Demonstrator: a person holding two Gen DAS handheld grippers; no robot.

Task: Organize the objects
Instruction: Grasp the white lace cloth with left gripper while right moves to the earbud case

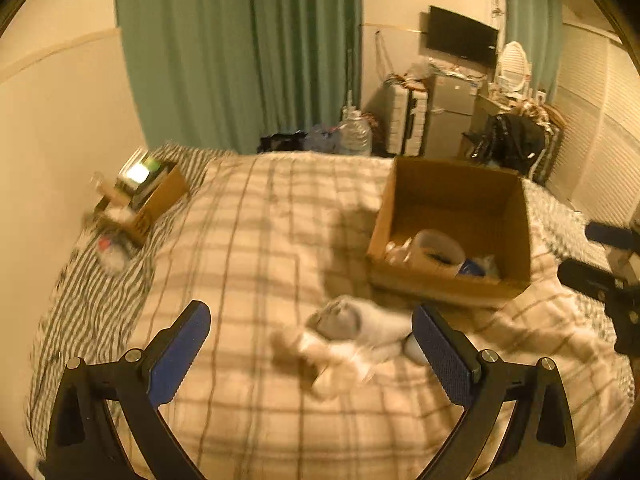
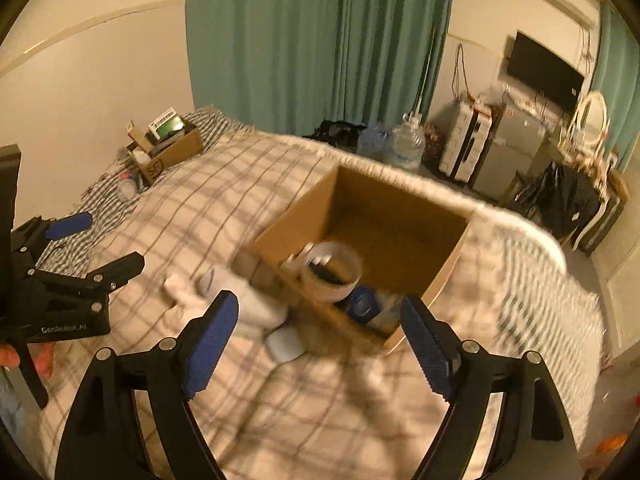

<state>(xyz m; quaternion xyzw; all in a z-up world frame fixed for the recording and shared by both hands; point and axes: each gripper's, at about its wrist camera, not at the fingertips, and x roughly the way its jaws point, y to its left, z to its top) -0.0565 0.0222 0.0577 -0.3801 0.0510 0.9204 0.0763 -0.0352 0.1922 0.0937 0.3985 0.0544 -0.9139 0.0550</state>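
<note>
L gripper [image 1: 312,350] wide open, nothing held; "GenRobot.AI" printed on its body. R gripper [image 2: 320,338] wide open, holding nothing too. White plush toy [image 1: 352,328] lies on plaid blanket [image 1: 248,240], just beside cardboard box [image 1: 452,286] w/ white tub [image 1: 438,254] inside. Frames blurry.

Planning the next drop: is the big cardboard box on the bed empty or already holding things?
Not empty. The big cardboard box is open-topped and holds a white tub plus blue-and-white items at its near side; the far floor is bare.
</note>
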